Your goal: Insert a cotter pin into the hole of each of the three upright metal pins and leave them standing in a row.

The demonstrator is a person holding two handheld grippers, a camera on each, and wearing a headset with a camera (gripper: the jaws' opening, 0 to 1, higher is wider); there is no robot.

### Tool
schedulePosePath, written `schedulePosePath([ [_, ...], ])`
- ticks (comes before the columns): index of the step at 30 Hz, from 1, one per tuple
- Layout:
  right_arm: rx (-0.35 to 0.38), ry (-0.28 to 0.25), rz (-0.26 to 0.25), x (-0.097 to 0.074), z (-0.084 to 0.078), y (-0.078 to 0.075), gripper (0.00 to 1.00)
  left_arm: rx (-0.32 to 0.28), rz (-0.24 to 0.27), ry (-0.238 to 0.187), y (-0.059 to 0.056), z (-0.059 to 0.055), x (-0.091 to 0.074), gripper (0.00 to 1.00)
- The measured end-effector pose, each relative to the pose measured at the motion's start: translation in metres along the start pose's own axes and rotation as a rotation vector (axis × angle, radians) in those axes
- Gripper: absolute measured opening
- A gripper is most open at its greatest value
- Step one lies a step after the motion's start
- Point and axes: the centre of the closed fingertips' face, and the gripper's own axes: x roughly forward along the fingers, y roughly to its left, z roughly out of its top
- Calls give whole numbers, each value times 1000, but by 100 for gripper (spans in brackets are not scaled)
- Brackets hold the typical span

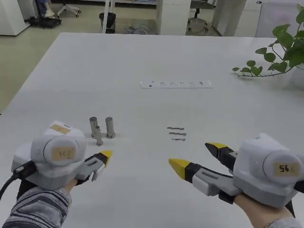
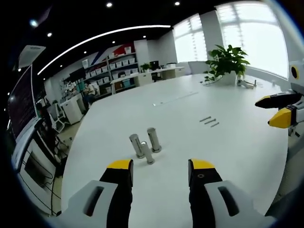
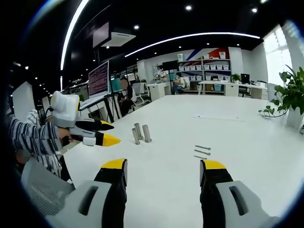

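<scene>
Three upright metal pins (image 1: pixel 101 129) stand clustered on the white table, seen also as metal pins (image 2: pixel 145 144) in the left gripper view and metal pins (image 3: pixel 141 133) in the right gripper view. Three cotter pins (image 1: pixel 176 134) lie flat in a stack of parallel lines to their right; the cotter pins (image 2: pixel 209 121) and cotter pins (image 3: pixel 202 152) appear in both gripper views. My left gripper (image 1: pixel 103 159) hovers open just in front of the metal pins, nothing between its fingers. My right gripper (image 1: pixel 197 156) is open below the cotter pins, holding nothing.
A white power strip (image 1: pixel 175 84) lies further back at the table's middle. A leafy green plant (image 1: pixel 278 54) stands at the far right edge. Office chairs and desks sit beyond the table.
</scene>
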Motion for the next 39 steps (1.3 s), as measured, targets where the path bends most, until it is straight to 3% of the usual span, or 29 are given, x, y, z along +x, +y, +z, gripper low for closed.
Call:
schedulePosePath([
  [7,-15,3,21,10,2,-1,58,19,-1,26,9,-1,25,37],
  [13,-1,10,12,20,1,-12,58,20,-10,42,16,-2,46,33],
  [16,38,7,16,23,0,-14,58,-3,-14,53,20,-6,57,29],
  [19,30,9,22,27,1,-12,58,-28,-28,63,22,-10,67,24],
  [23,43,10,24,30,-1,-14,58,-33,-42,68,22,-12,74,17],
  [30,73,30,18,30,-9,-19,57,-40,-45,77,23,-16,84,14],
  [39,93,29,0,29,-11,-23,56,-38,-56,82,22,-18,87,6],
])
